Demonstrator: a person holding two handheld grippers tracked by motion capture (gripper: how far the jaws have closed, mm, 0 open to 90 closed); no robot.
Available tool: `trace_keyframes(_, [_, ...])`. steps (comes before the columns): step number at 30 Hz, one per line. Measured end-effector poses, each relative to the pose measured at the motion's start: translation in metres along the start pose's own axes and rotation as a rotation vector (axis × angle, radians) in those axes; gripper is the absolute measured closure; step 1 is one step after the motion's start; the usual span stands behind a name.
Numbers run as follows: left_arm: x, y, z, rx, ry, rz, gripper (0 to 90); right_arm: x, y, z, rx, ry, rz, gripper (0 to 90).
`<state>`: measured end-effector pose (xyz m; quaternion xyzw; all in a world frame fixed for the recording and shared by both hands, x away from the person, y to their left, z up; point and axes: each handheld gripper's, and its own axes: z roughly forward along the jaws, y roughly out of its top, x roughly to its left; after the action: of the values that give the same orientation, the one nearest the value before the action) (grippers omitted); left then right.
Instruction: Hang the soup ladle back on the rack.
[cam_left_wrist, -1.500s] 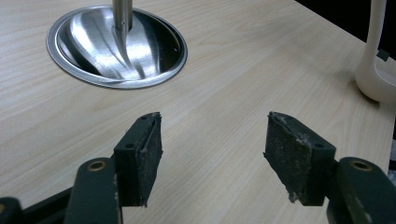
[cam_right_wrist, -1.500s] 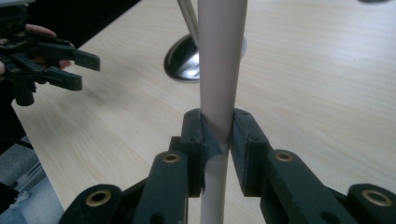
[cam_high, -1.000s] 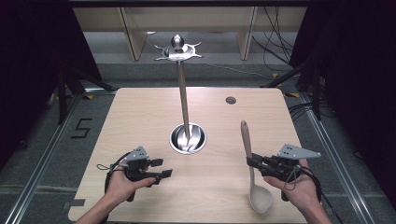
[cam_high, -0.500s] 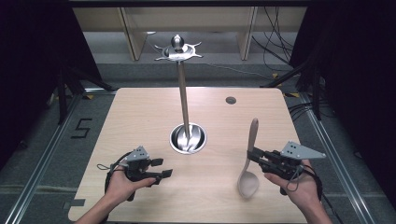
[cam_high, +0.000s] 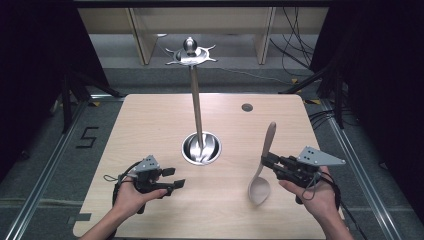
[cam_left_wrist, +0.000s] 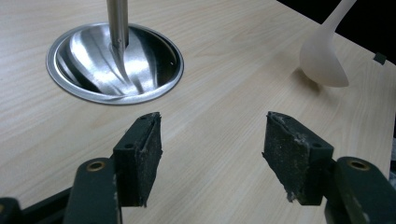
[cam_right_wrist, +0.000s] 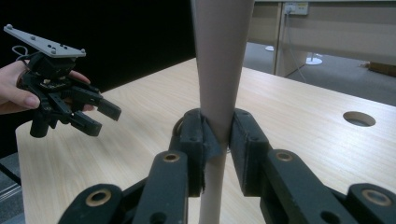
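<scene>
A pale beige spoon (cam_high: 268, 140) stands tilted at the table's front right, bowl (cam_high: 259, 190) down near the wood and handle pointing up and away. My right gripper (cam_high: 265, 161) is shut on its handle (cam_right_wrist: 222, 56), about midway along. A metal stand has a round dished base (cam_high: 201, 148) at the table's middle, a tall pole (cam_high: 196, 105) and a hooked top (cam_high: 190, 52). My left gripper (cam_high: 175, 177) is held open at the front left, its jaws (cam_left_wrist: 212, 140) wide apart with nothing between them, facing the base (cam_left_wrist: 140, 70) and the spoon (cam_left_wrist: 322, 58).
The light wooden table (cam_high: 150, 125) has a small round hole (cam_high: 246, 107) at its back right. Cables lie on the floor to the right (cam_high: 325, 117). The right gripper view shows the left gripper (cam_right_wrist: 105, 116) in a hand across the table.
The right gripper has turned with the spoon: its bowl swung left and away from the front edge, and the handle tip leaned right. The left gripper has stayed still.
</scene>
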<state>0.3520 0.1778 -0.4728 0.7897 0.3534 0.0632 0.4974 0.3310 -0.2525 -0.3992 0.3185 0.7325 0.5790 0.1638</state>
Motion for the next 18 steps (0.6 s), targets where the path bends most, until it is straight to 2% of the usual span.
trace_keyframes(1, [-0.001,0.002,0.000,0.001,-0.006,0.003,36.2,0.000,0.000,0.000,-0.002,0.000,-0.002,76.7])
trace_keyframes(2, [-0.002,0.003,0.001,-0.010,0.003,0.003,36.4,-0.001,0.001,0.000,-0.003,-0.021,-0.023,76.7])
trace_keyframes(3, [-0.005,0.008,0.001,-0.024,-0.001,0.009,36.6,0.003,0.000,0.000,-0.007,-0.024,0.015,76.7])
trace_keyframes(4, [-0.006,0.011,0.000,-0.040,-0.001,0.011,37.0,0.003,0.001,0.000,0.004,-0.024,0.012,76.7])
trace_keyframes(5, [-0.006,0.011,0.000,-0.040,-0.001,0.011,37.4,0.002,0.001,0.000,-0.004,-0.020,0.001,76.7])
trace_keyframes(6, [-0.010,0.019,-0.002,-0.068,-0.002,0.022,37.8,0.002,0.002,0.001,-0.007,-0.011,-0.004,76.7])
trace_keyframes(8, [-0.011,0.023,-0.002,-0.084,-0.002,0.028,38.3,0.002,0.003,0.001,-0.005,-0.021,-0.016,76.6])
trace_keyframes(9, [-0.015,0.031,-0.005,-0.111,0.002,0.032,38.7,0.002,0.003,0.002,-0.019,-0.036,-0.031,76.6])
trace_keyframes(10, [-0.015,0.031,-0.005,-0.111,0.002,0.032,39.0,0.003,0.003,0.002,-0.011,-0.020,-0.021,76.6])
trace_keyframes(11, [-0.018,0.037,-0.006,-0.140,0.002,0.029,39.5,0.006,0.003,0.002,-0.002,-0.016,0.002,76.6])
trace_keyframes(12, [-0.018,0.037,-0.006,-0.140,0.002,0.029,39.8,0.006,0.003,0.002,-0.002,-0.016,0.002,76.6])
trace_keyframes(13, [-0.020,0.041,-0.007,-0.155,-0.004,0.044,39.8,0.005,0.003,0.003,-0.006,-0.026,-0.021,76.7])
trace_keyframes(15, [-0.024,0.046,-0.007,-0.167,-0.016,0.052,40.4,0.005,0.003,0.005,-0.016,-0.024,-0.037,76.7])
trace_keyframes(17, [-0.031,0.054,-0.008,-0.189,-0.017,0.066,41.8,0.011,0.003,0.006,-0.003,-0.033,0.001,76.7])
trace_keyframes(18, [-0.033,0.057,-0.008,-0.193,-0.023,0.072,42.6,0.009,0.004,0.007,-0.010,-0.031,-0.039,76.7])
